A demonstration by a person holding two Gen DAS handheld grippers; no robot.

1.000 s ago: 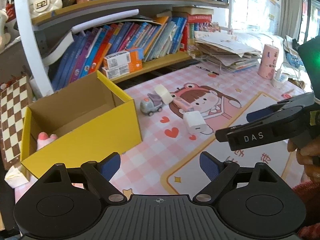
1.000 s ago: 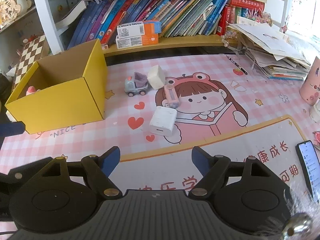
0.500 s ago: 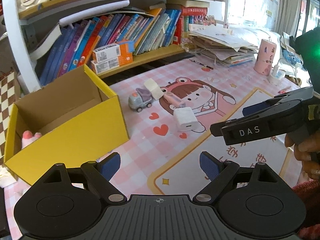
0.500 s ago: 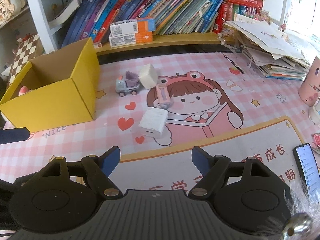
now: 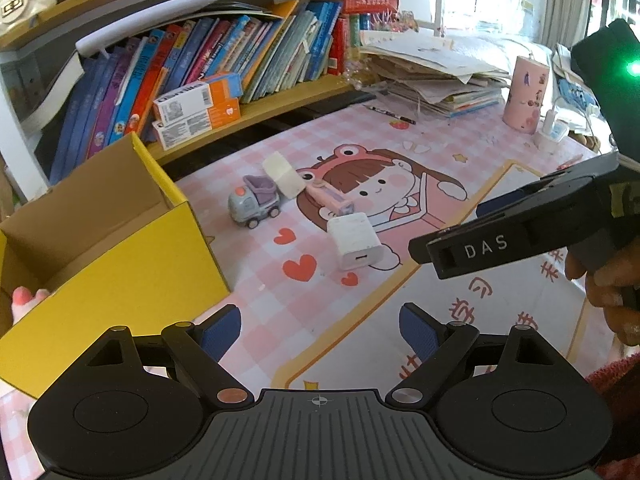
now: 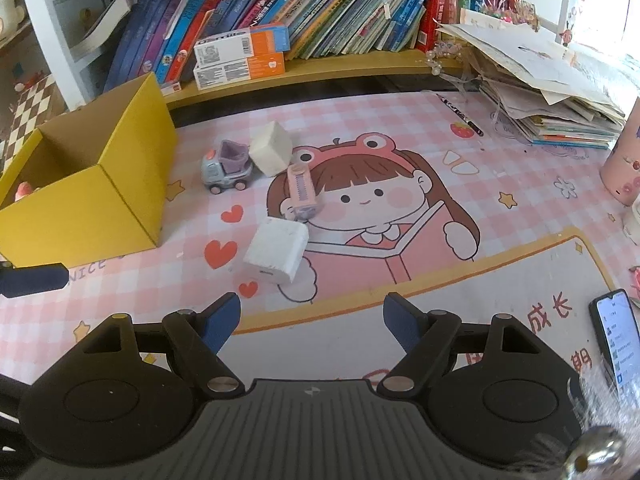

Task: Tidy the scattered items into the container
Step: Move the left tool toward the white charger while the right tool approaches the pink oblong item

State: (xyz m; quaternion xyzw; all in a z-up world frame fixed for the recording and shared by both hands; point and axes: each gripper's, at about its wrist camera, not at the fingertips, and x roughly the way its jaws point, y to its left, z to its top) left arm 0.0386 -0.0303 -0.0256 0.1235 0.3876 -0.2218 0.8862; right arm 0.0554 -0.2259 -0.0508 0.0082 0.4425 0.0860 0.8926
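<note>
1. My left gripper (image 5: 320,330): fingers spread wide, nothing btwn the blue pads, hanging over the pink desk mat (image 5: 276,308) near its front edge.
2. My right gripper (image 6: 312,322): also spread, empty, above the white panel at the mat's front. In the left wrist view I see it from the side, black finger marked "DAS", a hand (image 5: 608,280) wrapped round the grip.
3. Yellow box (image 5: 132,280), open top, sits at the mat's left edge. Something pink (image 5: 24,300) lies inside at its near-left corner; can't tell what it is.
4. White charger block (image 6: 276,252) lies on the mat's middle, just ahead of my right gripper, port end facing me, beside two red heart prints.
5. Pink slim item (image 6: 302,194) lies just behind the charger on the cartoon girl's hair; looks v. close to it, touching or not I can't say.
6. Grey toy truck w/ purple bed (image 6: 226,170) stands btwn box and girl print; cream cube (image 6: 272,152) sits tight against its right side, tilted.
7. Bookshelf (image 6: 320,68) runs along the mat's back edge; paper stack (image 6: 540,92) at back-right corner; phone (image 6: 616,340) at front-right, screen lit.
</note>
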